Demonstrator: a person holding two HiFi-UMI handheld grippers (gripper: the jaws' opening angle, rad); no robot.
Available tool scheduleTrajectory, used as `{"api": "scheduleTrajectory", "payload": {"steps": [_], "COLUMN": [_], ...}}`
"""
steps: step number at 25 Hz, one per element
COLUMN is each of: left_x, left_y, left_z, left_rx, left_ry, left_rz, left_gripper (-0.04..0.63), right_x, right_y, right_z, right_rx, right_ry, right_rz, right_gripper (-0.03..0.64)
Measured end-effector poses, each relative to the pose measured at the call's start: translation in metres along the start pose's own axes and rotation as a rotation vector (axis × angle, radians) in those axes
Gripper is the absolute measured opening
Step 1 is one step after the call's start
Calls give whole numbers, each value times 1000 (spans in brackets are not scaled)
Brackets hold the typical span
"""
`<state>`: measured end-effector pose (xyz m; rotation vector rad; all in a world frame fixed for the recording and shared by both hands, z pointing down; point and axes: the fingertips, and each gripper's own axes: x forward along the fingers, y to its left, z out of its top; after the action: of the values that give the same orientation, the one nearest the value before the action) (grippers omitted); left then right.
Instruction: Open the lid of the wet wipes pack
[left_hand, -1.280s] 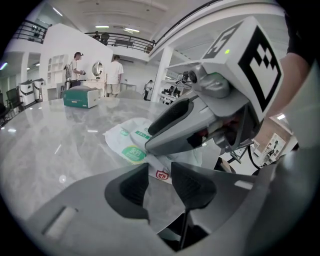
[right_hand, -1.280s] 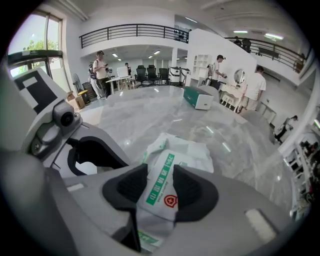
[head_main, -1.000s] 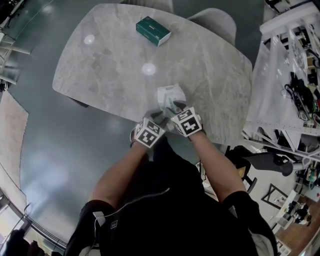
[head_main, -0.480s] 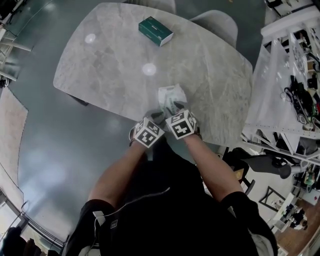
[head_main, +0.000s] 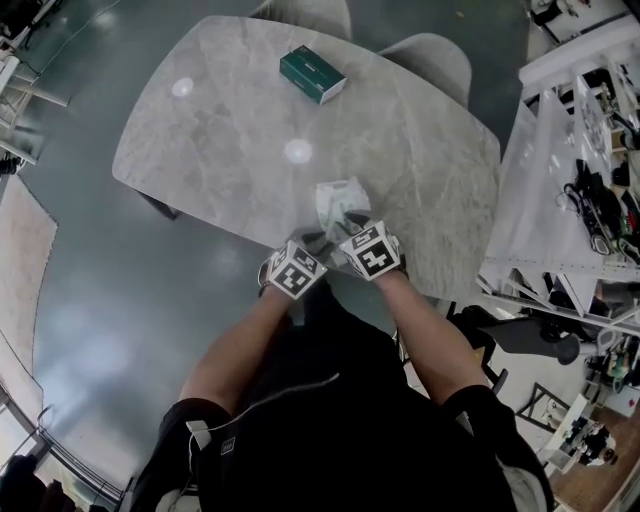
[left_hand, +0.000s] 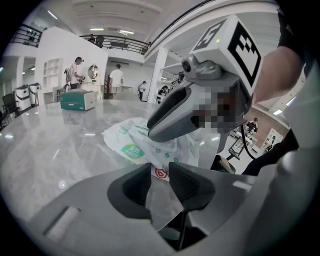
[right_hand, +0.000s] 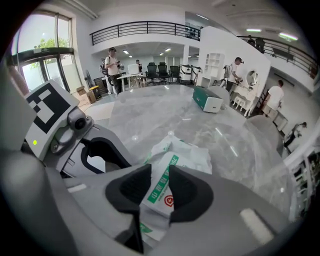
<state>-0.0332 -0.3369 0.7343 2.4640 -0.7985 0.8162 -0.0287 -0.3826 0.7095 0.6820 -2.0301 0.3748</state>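
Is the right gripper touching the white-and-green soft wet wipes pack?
Touching. In the right gripper view the right gripper, its jaws having just been closing, pinches the white-and-green wet wipes pack between both pads.

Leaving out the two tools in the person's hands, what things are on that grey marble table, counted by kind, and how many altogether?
wet wipes pack: 1
green box: 1
Total: 2
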Motion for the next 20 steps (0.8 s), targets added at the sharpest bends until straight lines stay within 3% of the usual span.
{"api": "scheduleTrajectory", "payload": {"steps": [5, 8, 14, 20], "left_x": [-3, -2, -4, -2], "left_y": [-2, -1, -1, 0], "left_z": [2, 5, 0, 4], "left_rx": [-12, -5, -2, 5], "left_ry": [-1, -20, 22, 14], "left_rz": [1, -1, -7, -10], "left_gripper": [123, 121, 120, 120], "right_x": [-14, -25, -57, -67], "right_y": [0, -9, -38, -69], "right_z": [3, 5, -3, -29], "right_rx": [-19, 33, 167, 288], "right_ry": [-9, -37, -96, -113], "right_rz": [-8, -5, -1, -58], "right_gripper": [94, 92, 54, 51]}}
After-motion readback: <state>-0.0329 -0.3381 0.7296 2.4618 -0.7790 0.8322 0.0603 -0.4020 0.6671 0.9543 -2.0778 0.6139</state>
